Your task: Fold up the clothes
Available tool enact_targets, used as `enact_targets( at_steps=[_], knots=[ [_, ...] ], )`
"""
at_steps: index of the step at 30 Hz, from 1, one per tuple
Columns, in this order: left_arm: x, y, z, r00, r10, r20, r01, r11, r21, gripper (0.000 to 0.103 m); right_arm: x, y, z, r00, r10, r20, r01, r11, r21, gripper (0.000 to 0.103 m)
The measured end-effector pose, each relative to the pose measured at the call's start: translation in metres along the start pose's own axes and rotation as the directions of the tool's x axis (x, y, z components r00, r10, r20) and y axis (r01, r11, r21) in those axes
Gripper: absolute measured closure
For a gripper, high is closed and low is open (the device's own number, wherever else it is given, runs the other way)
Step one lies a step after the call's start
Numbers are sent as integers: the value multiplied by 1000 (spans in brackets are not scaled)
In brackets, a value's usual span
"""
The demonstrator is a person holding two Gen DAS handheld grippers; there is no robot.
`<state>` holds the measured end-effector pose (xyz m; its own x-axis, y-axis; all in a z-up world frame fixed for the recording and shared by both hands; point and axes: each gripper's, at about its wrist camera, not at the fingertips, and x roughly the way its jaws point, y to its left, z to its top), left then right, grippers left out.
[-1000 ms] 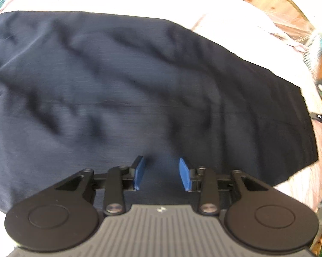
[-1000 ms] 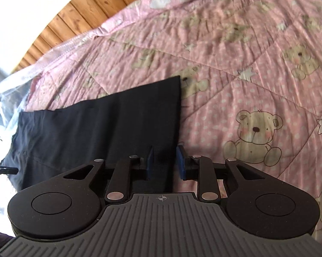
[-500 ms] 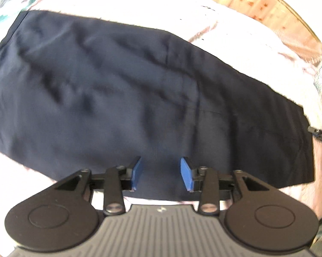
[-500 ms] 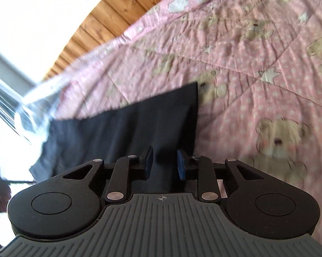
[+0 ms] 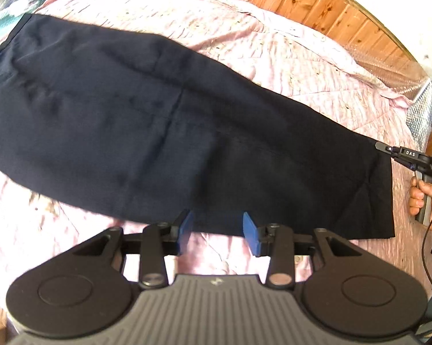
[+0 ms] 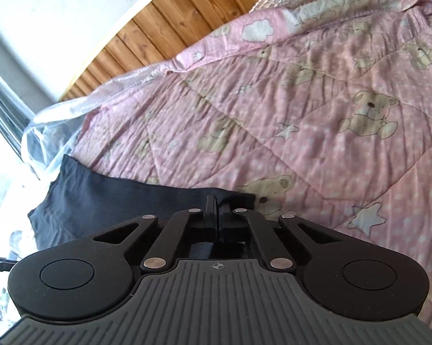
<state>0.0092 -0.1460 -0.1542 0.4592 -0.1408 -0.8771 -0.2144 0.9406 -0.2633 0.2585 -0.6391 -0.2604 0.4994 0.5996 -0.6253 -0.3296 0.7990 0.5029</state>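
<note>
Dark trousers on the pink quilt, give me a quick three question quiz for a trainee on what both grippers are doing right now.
1. True or false: the left gripper is open, at the near edge of the dark trousers.
2. The right gripper is: A) open above the pink quilt, B) shut on the trousers' corner, C) out of view.
3. What pattern does the quilt carry?

Key: 1 true; 2 B; 3 teddy bears, stars and clouds.

The left gripper (image 5: 216, 228) hung with its jaws spread wide, the blue pads (image 5: 249, 225) well apart and holding nothing. The right gripper (image 6: 217, 201) had its jaws pressed together, and a hand (image 5: 426, 201) gripped its handle.
</note>
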Motion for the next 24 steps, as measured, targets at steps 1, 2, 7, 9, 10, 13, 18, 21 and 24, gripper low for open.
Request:
enact_targets(
  at_steps=[1,2,7,9,10,13,18,21,24],
  knots=[
    [0,0,-4,1000,6,-1,-6,1000,-8,64,2,-1,0,1000,-5,-6,5,1000,-3,103],
    [0,0,-7,1000,7,-5,-7,1000,-16,64,2,-3,-2,1000,-2,-12,2,1000,-2,103],
    [7,0,-18,1000,0,-18,0,999,-52,64,9,1,-11,998,-55,-9,54,997,-47,103],
    [8,6,-20,1000,-7,-21,5,998,-70,64,8,8,-13,997,-82,11,83,995,-58,103],
    [9,7,-20,1000,-3,-21,1,997,-75,64,7,14,-15,994,-111,18,113,990,-80,101],
    [0,13,-18,1000,23,13,-22,995,-92,64,-12,40,-19,938,-321,129,340,925,-169,71],
    [-18,39,-9,992,79,99,-62,984,-168,63,-39,120,-44,899,-348,268,419,860,-291,66],
    [-17,62,6,984,118,135,-88,974,-209,63,-19,153,-67,973,-206,107,232,897,-376,65],
    [-7,92,23,978,146,152,-104,961,-256,63,2,147,-91,968,-250,9,235,897,-375,60]
  ],
)
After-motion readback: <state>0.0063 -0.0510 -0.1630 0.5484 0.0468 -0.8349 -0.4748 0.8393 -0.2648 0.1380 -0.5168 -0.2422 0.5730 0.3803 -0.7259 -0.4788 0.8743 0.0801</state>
